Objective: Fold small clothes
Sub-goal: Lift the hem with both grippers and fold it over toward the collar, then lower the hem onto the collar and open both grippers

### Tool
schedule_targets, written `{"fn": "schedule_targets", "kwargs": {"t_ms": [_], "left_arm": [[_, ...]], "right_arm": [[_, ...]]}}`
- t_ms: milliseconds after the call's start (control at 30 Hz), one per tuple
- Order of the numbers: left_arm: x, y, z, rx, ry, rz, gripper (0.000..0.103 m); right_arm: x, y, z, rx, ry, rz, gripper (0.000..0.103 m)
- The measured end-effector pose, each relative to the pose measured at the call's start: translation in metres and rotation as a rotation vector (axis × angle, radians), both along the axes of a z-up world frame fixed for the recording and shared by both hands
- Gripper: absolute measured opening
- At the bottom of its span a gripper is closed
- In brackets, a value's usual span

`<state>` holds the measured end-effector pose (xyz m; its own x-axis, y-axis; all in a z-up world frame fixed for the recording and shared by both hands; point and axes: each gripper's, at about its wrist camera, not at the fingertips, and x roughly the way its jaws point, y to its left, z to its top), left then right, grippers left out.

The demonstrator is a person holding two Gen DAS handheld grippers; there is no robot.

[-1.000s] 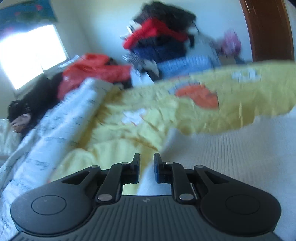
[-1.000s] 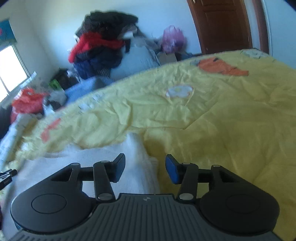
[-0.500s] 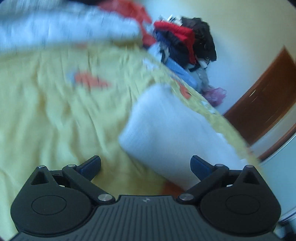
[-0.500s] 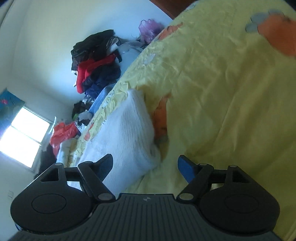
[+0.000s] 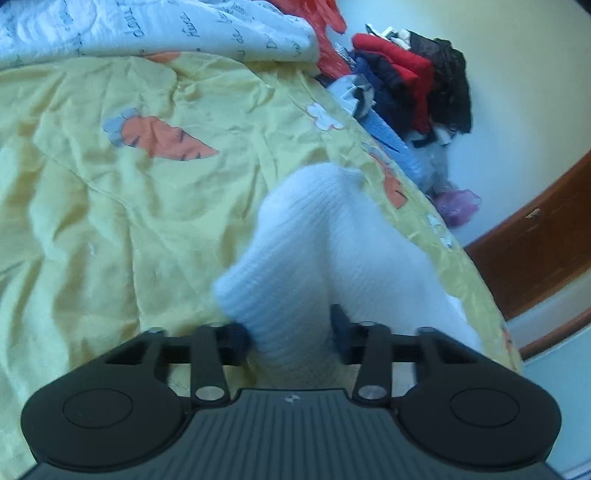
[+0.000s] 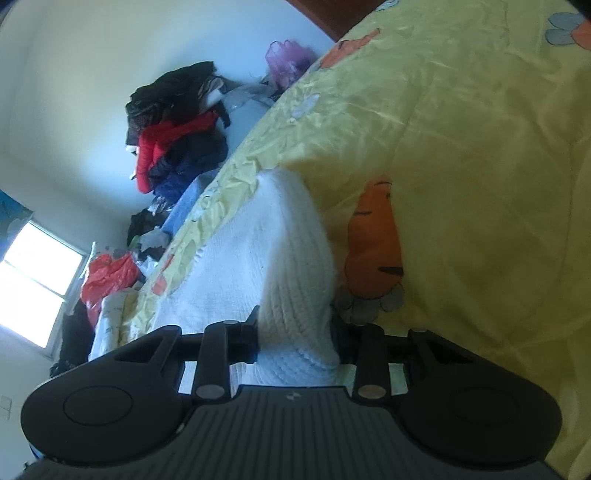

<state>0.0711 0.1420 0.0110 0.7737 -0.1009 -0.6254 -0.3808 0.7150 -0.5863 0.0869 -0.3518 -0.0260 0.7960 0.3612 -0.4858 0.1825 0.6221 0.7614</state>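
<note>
A white ribbed knit garment (image 5: 317,236) lies folded into a thick roll on the yellow carrot-print bedspread (image 5: 110,206). My left gripper (image 5: 290,334) has one end of that roll between its fingers; the jaws are closing and the pads press into the knit. In the right wrist view the same white garment (image 6: 266,251) runs away from me along the bedspread (image 6: 461,147). My right gripper (image 6: 295,332) is closing on its near end, with the pads squeezing the fold. Both views are rolled sideways.
A tall pile of dark and red clothes (image 5: 406,85) (image 6: 177,125) stands beyond the bed. A white printed quilt (image 5: 147,26) lies along the bedspread's far side. A brown wooden door (image 5: 535,251), a pink bag (image 6: 288,59) and a bright window (image 6: 33,280) border the room.
Both grippers opened wide, rolled over and came down onto the ends of the folded white garment. Their jaws have since narrowed around the knit.
</note>
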Motion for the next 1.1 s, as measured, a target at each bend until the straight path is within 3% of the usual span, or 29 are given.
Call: {"fn": "schedule_targets", "kwargs": {"t_ms": [133,300,400,467,533,600,700,733,767,800,833,900,933,1033,1100], "left_arm": [[-0.017,0.012,0.017,-0.036,-0.039,-0.033,0.021],[-0.073,0.015,0.048,-0.056,-0.1,-0.108,0.019],[-0.107,0.021,0.034,-0.08,-0.068,-0.12,0.02],[-0.119,0.024,0.012,-0.081,-0.013,-0.137,0.02],[-0.122,0.024,-0.004,-0.054,0.017,-0.15,0.026],[-0.125,0.026,0.0,-0.021,0.01,-0.176,0.029],[-0.134,0.025,0.033,0.128,-0.019,-0.273,0.04],[-0.138,0.023,0.043,0.201,-0.034,-0.282,0.052],[-0.143,0.019,0.055,0.312,-0.068,-0.272,0.062],[-0.147,0.014,0.067,0.435,-0.112,-0.242,0.081],[-0.148,0.008,0.074,0.529,-0.146,-0.213,0.089],[-0.137,-0.01,0.086,0.721,-0.207,-0.171,0.089],[-0.127,-0.017,0.089,0.766,-0.215,-0.177,0.089],[-0.079,-0.042,0.082,0.818,-0.208,-0.295,0.089],[-0.036,-0.053,0.07,0.82,-0.118,-0.333,0.089]], "right_arm": [[-0.005,-0.006,0.021,0.012,-0.053,0.029,0.031],[-0.04,-0.018,0.051,0.037,-0.132,0.107,0.03],[-0.076,-0.036,0.042,0.078,-0.116,0.121,0.03],[-0.093,-0.04,0.024,0.04,-0.059,0.122,0.032],[-0.099,-0.038,0.005,0.003,0.022,0.128,0.043],[-0.105,-0.038,0.004,-0.05,0.041,0.116,0.057],[-0.118,-0.047,0.033,-0.17,-0.055,0.096,0.08],[-0.119,-0.053,0.047,-0.232,-0.093,0.076,0.087],[-0.118,-0.056,0.055,-0.279,-0.118,0.069,0.087],[-0.112,-0.059,0.065,-0.325,-0.137,0.073,0.087],[-0.102,-0.061,0.07,-0.349,-0.141,0.084,0.087],[-0.074,-0.059,0.079,-0.383,-0.145,0.125,0.087],[-0.06,-0.056,0.082,-0.395,-0.151,0.152,0.086],[-0.013,-0.042,0.082,-0.424,-0.134,0.221,0.085],[0.018,-0.025,0.076,-0.45,-0.105,0.262,0.084]]}}
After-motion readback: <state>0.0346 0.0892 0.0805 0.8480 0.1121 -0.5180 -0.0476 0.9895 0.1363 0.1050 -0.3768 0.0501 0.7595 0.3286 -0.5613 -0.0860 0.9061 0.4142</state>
